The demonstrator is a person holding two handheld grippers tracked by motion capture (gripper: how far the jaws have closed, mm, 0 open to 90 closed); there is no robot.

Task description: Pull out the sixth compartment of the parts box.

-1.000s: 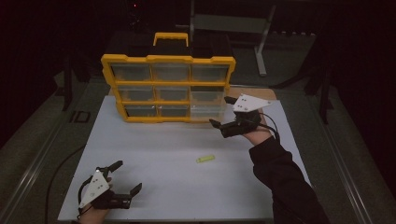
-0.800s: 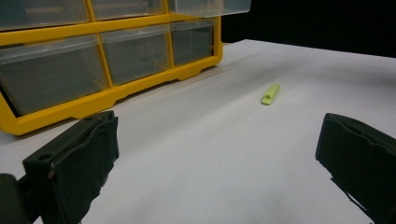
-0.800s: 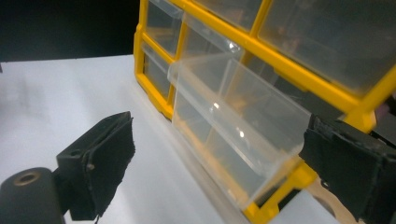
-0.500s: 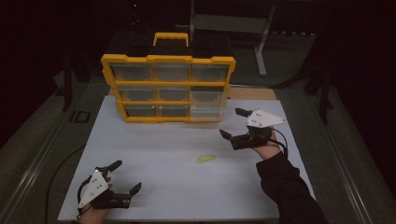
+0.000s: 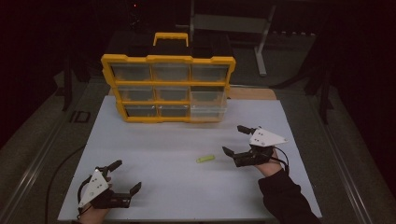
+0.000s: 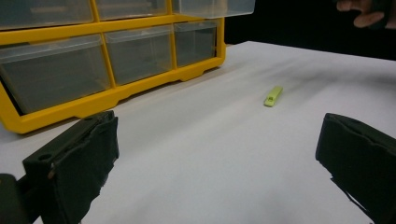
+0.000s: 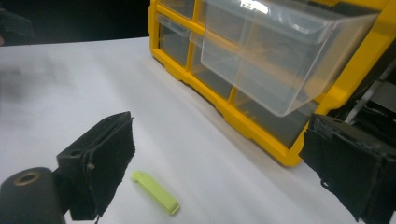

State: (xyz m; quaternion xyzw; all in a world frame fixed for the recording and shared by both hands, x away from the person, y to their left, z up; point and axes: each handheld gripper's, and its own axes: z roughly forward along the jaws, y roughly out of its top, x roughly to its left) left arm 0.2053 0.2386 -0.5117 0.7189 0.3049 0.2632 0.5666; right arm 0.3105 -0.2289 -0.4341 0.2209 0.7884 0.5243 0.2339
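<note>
The right gripper point(image 5: 238, 140), jaws spread wide and empty, sits just right of the small lime-green clip point(image 5: 205, 159), whose long axis points roughly toward it. The left gripper point(image 5: 125, 176), also agape, rests well apart on the white tabletop point(image 5: 163, 140), so the right is likely the one to grasp it. An open drawer point(image 7: 280, 56) of the yellow organizer point(image 5: 168, 84) lies beyond.

One yellow drawer cabinet point(image 5: 168, 88) with nine clear drawers, one green clip point(image 5: 205, 159).

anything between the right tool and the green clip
No, just bare white table between the right tool and the green clip, seen in the high view.
</note>
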